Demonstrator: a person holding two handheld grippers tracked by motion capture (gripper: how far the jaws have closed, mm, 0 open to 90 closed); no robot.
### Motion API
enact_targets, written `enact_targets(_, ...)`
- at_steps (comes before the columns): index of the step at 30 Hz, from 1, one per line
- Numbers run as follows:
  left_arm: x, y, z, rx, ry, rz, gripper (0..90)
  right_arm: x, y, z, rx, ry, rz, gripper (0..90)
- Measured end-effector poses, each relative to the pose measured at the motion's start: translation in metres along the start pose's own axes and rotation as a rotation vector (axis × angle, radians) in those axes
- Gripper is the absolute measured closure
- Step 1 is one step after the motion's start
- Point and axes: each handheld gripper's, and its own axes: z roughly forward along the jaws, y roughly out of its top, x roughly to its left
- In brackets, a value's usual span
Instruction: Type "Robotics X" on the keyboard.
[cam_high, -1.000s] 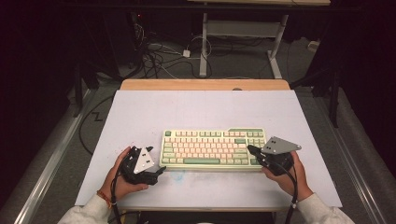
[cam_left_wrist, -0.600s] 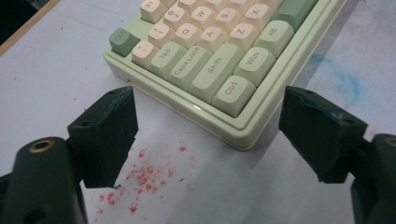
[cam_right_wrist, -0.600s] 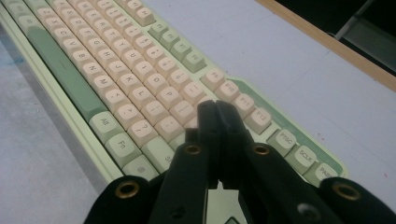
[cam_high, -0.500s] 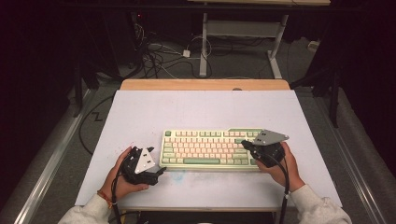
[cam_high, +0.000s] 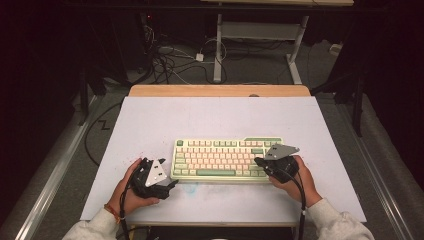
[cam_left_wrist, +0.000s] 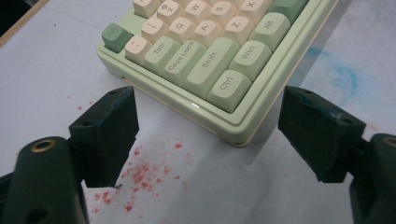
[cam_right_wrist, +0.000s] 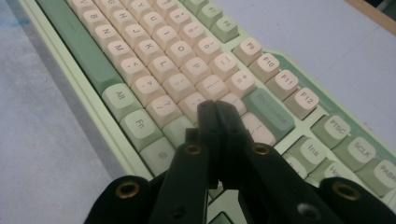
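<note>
In the high view we see the keyboard lying on the table, left gripper at its left end, right gripper over its right end. In the left gripper view, the released jaws flank the Ctrl corner. In the right gripper view, the clenched, empty jaws sit over the keys.

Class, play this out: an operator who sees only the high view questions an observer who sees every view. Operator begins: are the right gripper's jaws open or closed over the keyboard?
Observer: Closed. The right gripper has its jaws pressed together, with nothing between them.
Operator: Which keys are its tips over?
Observer: The cream keys just left of the wide green key, on the keyboard.
Operator: And the left gripper?
Observer: The left gripper is open, its jaws flanking the corner by the Ctrl key.
</note>
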Motion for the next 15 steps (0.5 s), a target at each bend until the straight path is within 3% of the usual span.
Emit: enact_targets(15, -0.0012, 0.0001, 0.0004, 0.006, -0.002, 0.012, 19.3, 0.0029, -0.0048, 0.0041, 0.021, 0.006, -0.003, 90.0)
